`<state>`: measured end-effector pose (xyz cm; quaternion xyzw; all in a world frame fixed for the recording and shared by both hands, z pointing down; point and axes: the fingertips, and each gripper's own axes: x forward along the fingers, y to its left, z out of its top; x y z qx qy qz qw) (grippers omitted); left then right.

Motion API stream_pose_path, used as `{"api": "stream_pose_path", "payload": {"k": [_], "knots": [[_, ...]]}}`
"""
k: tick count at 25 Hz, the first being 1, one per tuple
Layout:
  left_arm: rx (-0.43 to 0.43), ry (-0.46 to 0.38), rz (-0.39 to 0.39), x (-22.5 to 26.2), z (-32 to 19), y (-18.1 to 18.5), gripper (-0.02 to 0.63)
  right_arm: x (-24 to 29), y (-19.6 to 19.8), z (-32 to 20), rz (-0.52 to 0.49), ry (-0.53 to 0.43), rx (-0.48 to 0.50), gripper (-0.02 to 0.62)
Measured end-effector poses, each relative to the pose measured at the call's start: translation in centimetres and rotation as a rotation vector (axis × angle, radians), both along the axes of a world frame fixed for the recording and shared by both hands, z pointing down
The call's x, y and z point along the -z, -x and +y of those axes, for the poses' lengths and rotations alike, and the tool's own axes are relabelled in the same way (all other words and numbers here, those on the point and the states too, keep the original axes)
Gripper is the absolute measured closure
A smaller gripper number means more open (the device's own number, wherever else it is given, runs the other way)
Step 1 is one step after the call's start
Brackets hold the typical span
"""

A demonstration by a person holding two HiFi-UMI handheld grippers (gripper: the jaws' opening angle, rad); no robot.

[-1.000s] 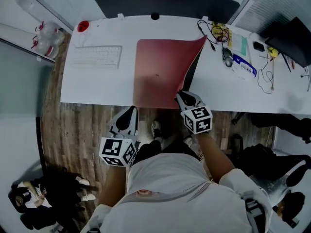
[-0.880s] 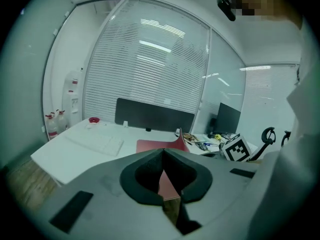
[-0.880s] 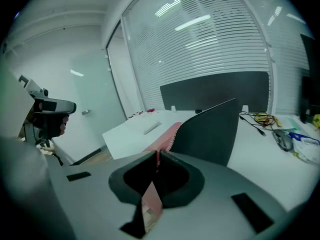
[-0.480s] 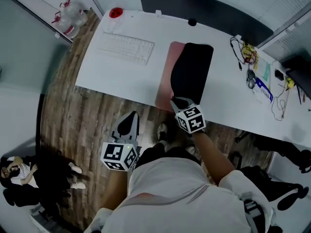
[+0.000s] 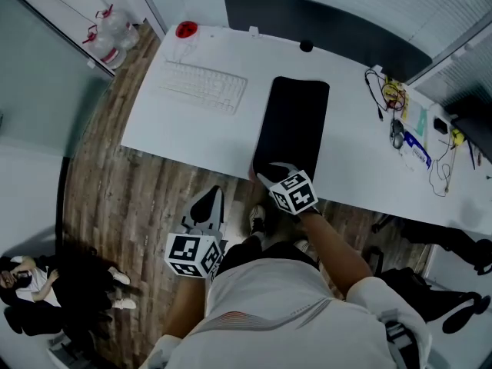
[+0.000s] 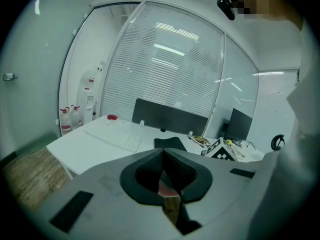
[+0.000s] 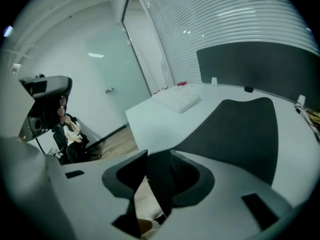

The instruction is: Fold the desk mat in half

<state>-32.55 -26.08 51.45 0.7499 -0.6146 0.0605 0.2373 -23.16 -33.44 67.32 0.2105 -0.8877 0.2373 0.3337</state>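
Observation:
The desk mat [image 5: 292,125] lies folded on the white desk [image 5: 169,121], its black underside up; it also shows in the left gripper view [image 6: 170,143] and the right gripper view [image 7: 240,129]. My right gripper [image 5: 270,169] [image 7: 159,156] is at the mat's near edge. Its jaws have just been opening and now stand apart, with the mat's dark edge loose between them. My left gripper [image 5: 209,193] [image 6: 163,151] hangs over the floor in front of the desk, left of the mat, fingertips together and empty.
A white keyboard [image 5: 204,87] lies left of the mat, with a red round thing [image 5: 186,30] behind it. Cables and small items [image 5: 396,98] crowd the right end. A dark panel [image 5: 323,25] stands along the desk's back edge. A person [image 5: 31,283] sits at lower left.
The mat's lifted half, red face showing before, has come down to the left and lies flat, black side up. My right gripper followed it down and opened. My left gripper shifted slightly.

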Motion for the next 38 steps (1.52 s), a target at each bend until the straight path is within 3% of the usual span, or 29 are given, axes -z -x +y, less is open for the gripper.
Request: {"api": "stream_pose_path", "payload": {"k": [5,11,18,23,29,38], "knots": [[-0.063,-0.055,0.003,1.8,-1.8,-2.5,0.594,7.1,-4.9,-1.8,-0.143,-0.132,-0.121,0.444],[-0.148,-0.159,0.003,5.7,-4.1,-7.4,0.594,15.8,-15.7,-3.4,-0.211,-0.338,-0.354,0.537],[-0.245,-0.319,0.002,12.7,-6.0,-13.5,0.594,26.2,-27.5,-2.1,-0.248,-0.565,-0.593,0.543],[-0.334,-0.378,0.011,15.4,-6.4,-19.0,0.594,31.6,-34.6,0.6,-0.238,-0.69,-0.736,0.543],[-0.402,-0.385,0.004,15.8,-5.6,-22.9,0.594,32.9,-38.5,2.9,-0.214,-0.752,-0.782,0.543],[-0.414,-0.38,-0.001,16.1,-4.8,-24.4,0.594,32.6,-39.5,3.9,-0.234,-0.749,-0.778,0.543]]}}
